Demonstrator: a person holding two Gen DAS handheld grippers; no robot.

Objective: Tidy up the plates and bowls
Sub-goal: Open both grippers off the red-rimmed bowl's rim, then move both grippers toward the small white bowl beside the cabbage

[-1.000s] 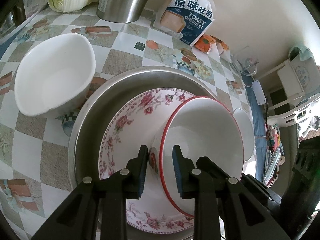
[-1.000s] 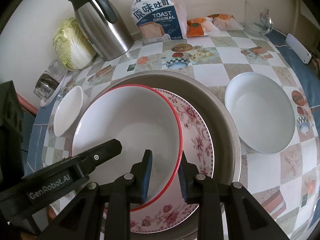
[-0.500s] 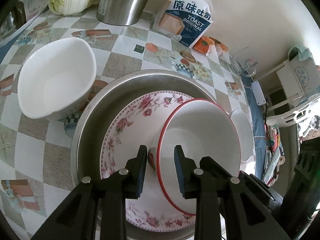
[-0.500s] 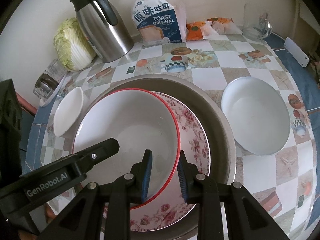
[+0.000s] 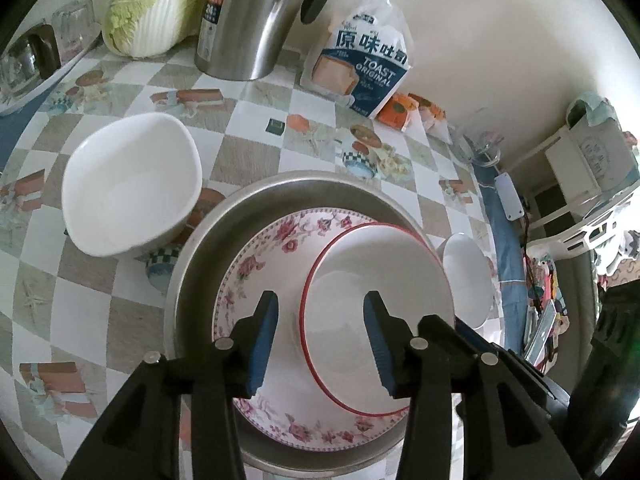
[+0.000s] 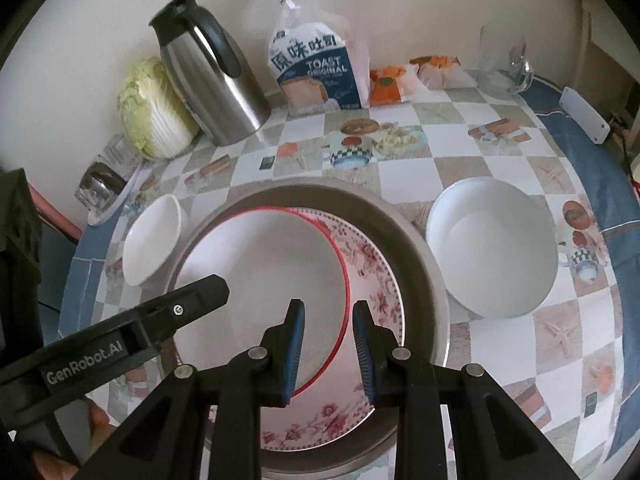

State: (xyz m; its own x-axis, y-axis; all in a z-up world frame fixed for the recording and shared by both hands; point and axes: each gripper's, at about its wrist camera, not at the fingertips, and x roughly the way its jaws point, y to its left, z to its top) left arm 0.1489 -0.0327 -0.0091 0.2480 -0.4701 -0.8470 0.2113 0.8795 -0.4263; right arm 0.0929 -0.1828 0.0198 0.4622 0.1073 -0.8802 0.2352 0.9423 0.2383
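Jaws of the left gripper (image 5: 320, 336) gape wide, straddling the red-rimmed bowl's (image 5: 376, 312) near edge, gripping nothing. The right gripper's (image 6: 326, 344) jaws stand parted around that rim, not pinching. The glossy bowl sits in a floral plate (image 6: 372, 276) inside a steel basin (image 6: 420, 252) at the counter's (image 6: 404, 176) centre. Only the right view shows the deep white bowl (image 6: 492, 252) whole, at 3 o'clock; the left view shows another (image 5: 132, 184) at 10 o'clock.

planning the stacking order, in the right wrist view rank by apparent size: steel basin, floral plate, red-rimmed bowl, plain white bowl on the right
1. steel basin, clearly largest; it holds the next two.
2. floral plate and red-rimmed bowl: unsure, since the bowl covers much of the plate.
3. plain white bowl, looks smallest, though it sits farther off.
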